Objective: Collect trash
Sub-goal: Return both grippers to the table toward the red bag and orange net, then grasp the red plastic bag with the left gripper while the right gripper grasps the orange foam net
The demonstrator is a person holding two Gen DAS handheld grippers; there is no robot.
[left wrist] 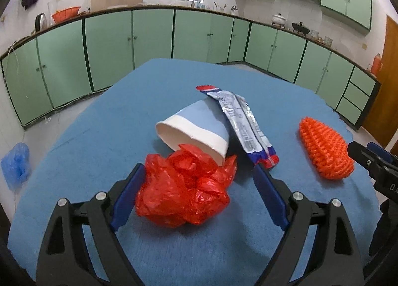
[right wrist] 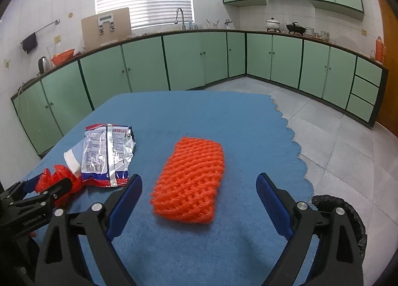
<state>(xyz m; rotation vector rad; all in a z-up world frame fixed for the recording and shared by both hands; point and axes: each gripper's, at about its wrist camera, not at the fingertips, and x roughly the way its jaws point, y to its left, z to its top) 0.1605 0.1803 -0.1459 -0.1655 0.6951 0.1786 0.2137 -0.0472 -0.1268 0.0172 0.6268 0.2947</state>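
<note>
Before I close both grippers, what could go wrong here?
The red plastic bag reaches into the mouth of the tipped paper cup, so the left gripper pulling it may drag or roll the cup. The bag looks loose, so it may crumple and slip. The right gripper may only pinch the orange foam net's near end.

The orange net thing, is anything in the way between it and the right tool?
Nothing visible is. The orange foam net lies flat on the blue tablecloth, straight ahead of the open right tool, with only bare cloth around it. The snack wrapper sits off to the left, apart from the net.
</note>
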